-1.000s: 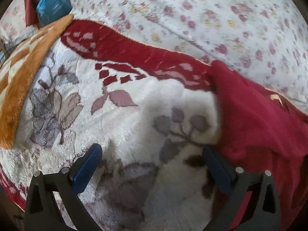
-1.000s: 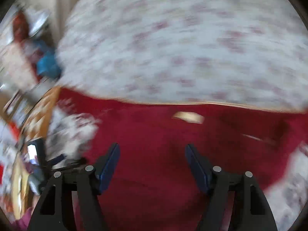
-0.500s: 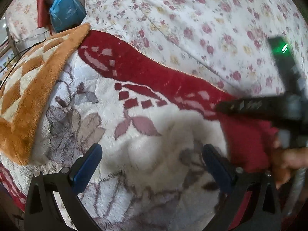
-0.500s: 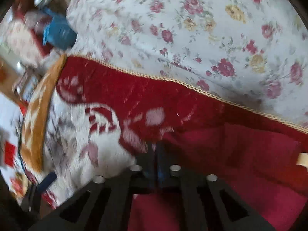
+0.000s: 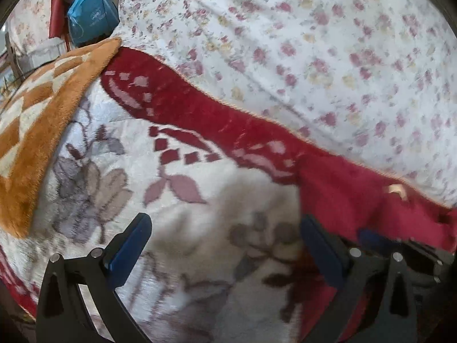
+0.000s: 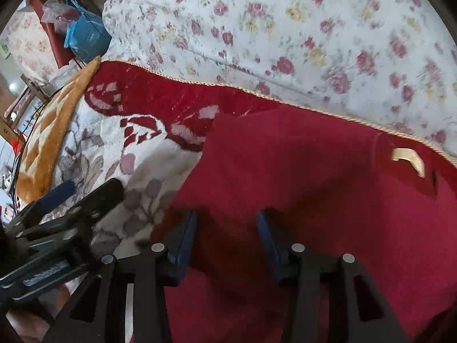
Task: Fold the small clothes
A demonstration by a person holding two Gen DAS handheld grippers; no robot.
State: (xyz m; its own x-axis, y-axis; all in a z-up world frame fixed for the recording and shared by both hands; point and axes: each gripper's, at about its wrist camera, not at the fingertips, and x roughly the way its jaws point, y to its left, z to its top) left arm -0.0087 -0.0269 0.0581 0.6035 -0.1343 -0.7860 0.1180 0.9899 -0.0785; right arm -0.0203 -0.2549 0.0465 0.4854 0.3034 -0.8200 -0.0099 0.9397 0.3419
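Observation:
A dark red garment (image 6: 300,177) with a cream neck label (image 6: 408,163) lies flat on a plush white-and-red floral blanket (image 6: 137,154). My right gripper (image 6: 225,237) is open and empty, its blue pads low over the garment's near left part. My left gripper (image 5: 225,251) is open and empty over the blanket, just left of the garment's left edge (image 5: 342,194). The left gripper also shows at the lower left of the right wrist view (image 6: 68,208).
A white floral bedsheet (image 5: 314,43) lies beyond the blanket's red border. An orange-and-cream checked blanket (image 5: 37,120) lies at the left. A blue bag (image 5: 91,20) and red items stand at the far left corner.
My right gripper was shut at the garment's left edge half a second ago; now it is open and sits further right over the garment. The left gripper shifted slightly toward the garment.

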